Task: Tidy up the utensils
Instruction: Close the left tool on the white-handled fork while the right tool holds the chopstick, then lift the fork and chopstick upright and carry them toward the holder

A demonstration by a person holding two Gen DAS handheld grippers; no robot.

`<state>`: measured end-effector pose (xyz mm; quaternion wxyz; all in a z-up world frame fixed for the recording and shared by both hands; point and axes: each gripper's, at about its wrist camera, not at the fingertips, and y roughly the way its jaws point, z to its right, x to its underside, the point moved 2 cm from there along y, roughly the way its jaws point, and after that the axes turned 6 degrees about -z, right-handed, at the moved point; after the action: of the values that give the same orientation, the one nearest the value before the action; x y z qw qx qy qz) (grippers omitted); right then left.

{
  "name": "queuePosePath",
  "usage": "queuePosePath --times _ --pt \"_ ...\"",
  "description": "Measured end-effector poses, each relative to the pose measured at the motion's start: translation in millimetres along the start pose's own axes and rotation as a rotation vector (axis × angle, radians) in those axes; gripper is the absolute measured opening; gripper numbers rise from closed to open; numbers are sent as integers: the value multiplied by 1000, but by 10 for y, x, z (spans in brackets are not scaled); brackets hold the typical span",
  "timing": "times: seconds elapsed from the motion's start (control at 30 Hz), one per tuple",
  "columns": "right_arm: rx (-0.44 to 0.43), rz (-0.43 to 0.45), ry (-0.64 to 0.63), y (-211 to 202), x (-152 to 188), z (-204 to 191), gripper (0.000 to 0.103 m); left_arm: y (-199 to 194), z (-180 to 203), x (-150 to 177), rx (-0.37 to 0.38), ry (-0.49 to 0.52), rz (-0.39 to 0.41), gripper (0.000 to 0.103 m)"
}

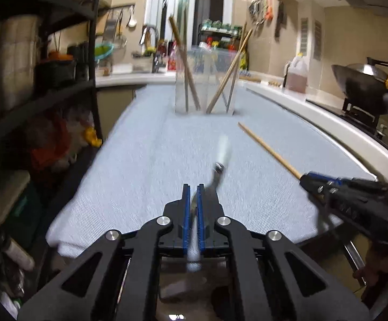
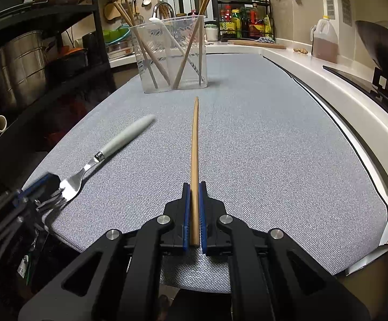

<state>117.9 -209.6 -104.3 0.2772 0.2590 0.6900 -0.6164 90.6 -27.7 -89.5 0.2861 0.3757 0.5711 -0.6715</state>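
Observation:
My left gripper (image 1: pixel 193 187) is shut on the tines of a fork (image 1: pixel 222 155) with a pale handle; the fork points forward over the grey cloth and looks blurred. The right wrist view shows the fork (image 2: pixel 119 141) and the left gripper (image 2: pixel 50 187) at the cloth's near left edge. My right gripper (image 2: pixel 194 186) is shut on a wooden chopstick (image 2: pixel 194 139) that points ahead toward a clear plastic holder (image 2: pixel 172 53). The left wrist view shows that chopstick (image 1: pixel 268 149) and the right gripper (image 1: pixel 305 180) at the right. The holder (image 1: pixel 204 80) holds several chopsticks and a spoon.
A grey cloth (image 2: pixel 260 139) covers the table. A black shelf rack (image 2: pixel 46 40) with pots stands at the left. A white counter (image 2: pixel 341 93) runs along the right with an oil jug (image 2: pixel 325 40), a wok (image 1: pixel 362 77) and a spice rack (image 2: pixel 244 18).

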Motion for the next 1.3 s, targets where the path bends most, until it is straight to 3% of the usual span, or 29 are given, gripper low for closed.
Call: queuePosePath --times 0.2,0.37,0.43,0.5,0.57,0.77,0.83,0.9,0.97,1.07,1.3 --pt "1 -3 -1 4 1 1 7 -216 65 -195 20 59 96 0" --pt "-2 -9 -1 10 -10 16 7 -134 98 -118 -1 96 63 0" --pt "-3 -11 -3 10 -11 19 7 -136 78 -47 -1 84 54 9" --pt "-3 -13 -5 9 -14 22 7 -177 61 -15 -10 65 59 61" --pt "-2 -14 -8 10 -13 22 7 -274 52 -4 -31 52 106 67" --pt "-1 -10 -10 14 -8 29 7 -83 119 36 7 92 17 67" --pt "-2 -9 -12 13 -1 29 7 -8 113 72 24 90 -10 54" --pt "0 -4 -16 13 8 28 7 123 102 111 70 91 -77 17" --pt "4 0 -22 7 17 24 7 117 87 104 69 93 -67 9" --pt "10 -3 -27 -10 25 17 7 63 56 57 76 80 -56 4" --pt "11 15 -23 -132 16 29 6 -294 36 -251 79 84 91 4"
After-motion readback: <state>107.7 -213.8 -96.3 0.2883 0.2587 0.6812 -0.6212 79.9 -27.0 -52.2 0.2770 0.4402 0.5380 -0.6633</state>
